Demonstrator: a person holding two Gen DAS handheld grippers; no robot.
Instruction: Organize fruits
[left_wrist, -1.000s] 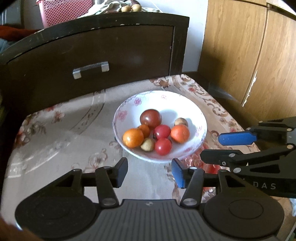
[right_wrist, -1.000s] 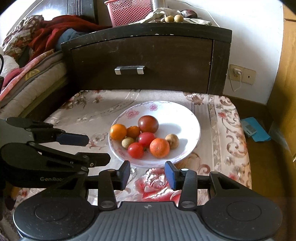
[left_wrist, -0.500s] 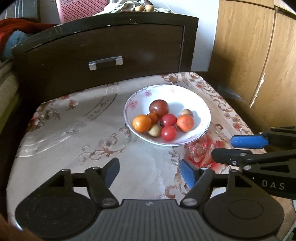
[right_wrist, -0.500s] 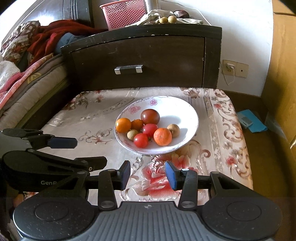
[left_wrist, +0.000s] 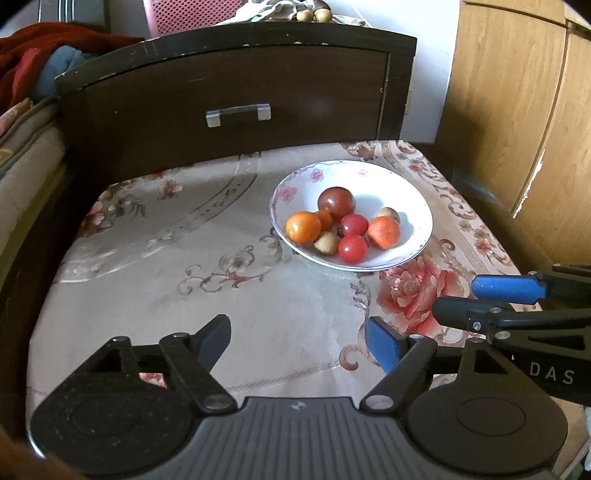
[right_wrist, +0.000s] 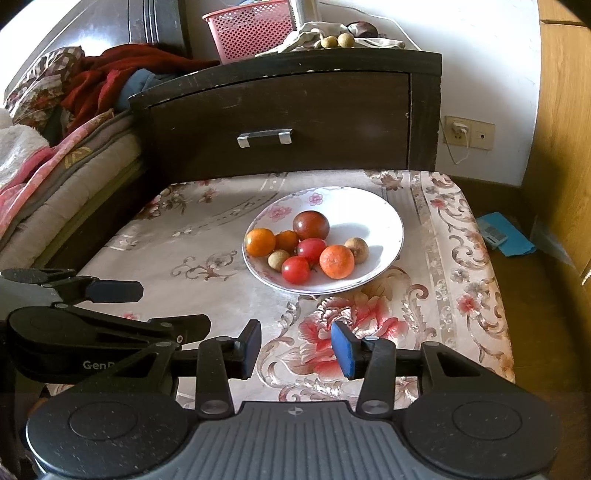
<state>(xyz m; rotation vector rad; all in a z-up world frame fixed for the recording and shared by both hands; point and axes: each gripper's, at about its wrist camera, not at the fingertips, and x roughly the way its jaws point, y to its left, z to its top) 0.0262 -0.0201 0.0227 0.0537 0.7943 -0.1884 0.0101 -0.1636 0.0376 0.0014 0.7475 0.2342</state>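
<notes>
fruits (right_wrist: 306, 247) sat heaped in the white bowl (right_wrist: 384, 218) on the bench, both the left hand-held gripper (left_wrist: 295, 334) and right hand-held gripper (right_wrist: 295, 347) wide open and empty, so a careless grab could probably scatter the round pieces.

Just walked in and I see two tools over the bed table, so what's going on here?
A person is holding a two-finger tool in each hand above a floral-cloth table. Both the left tool and the right tool are open and hold nothing. A white bowl ahead of them contains tomatoes, oranges and small brown fruits, including a dark tomato. Neither tool touches the bowl; all the fruit lies inside it.
</notes>
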